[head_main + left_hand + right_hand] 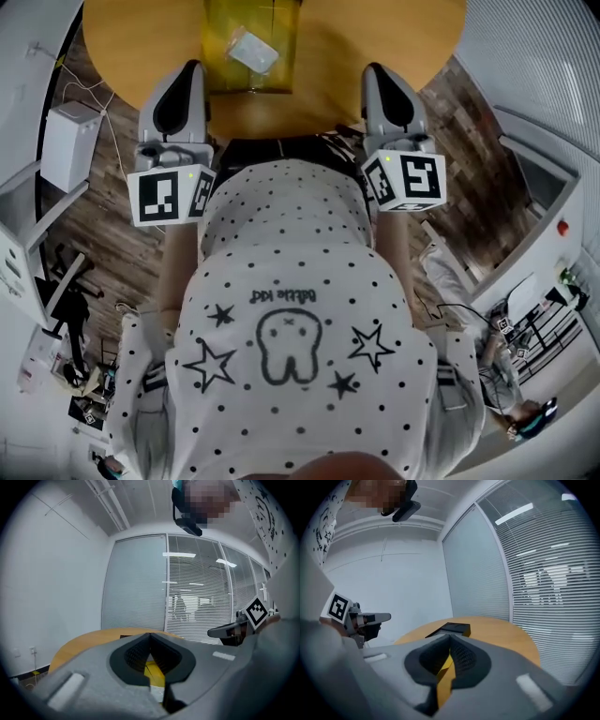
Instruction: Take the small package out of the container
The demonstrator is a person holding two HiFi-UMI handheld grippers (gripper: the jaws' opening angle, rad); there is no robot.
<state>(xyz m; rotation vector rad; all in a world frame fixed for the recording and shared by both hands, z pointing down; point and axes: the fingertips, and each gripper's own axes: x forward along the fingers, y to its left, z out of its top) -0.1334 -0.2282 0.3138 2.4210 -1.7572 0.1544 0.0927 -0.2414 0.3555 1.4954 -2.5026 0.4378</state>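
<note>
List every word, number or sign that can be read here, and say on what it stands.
"Battle Kid", upside down, first word uncertain: shirt, by a tooth drawing.
Black-and-white square markers, no words: left cube and right cube.
Package in the container: any print is too small to read.
Nothing else is readable.

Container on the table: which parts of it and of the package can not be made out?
- Container: far end cut off by the head view's top edge.
- Small package: too small in the head view to read any print.
- Left gripper view: the left tongs cover the container, except a yellow sliver.
</note>
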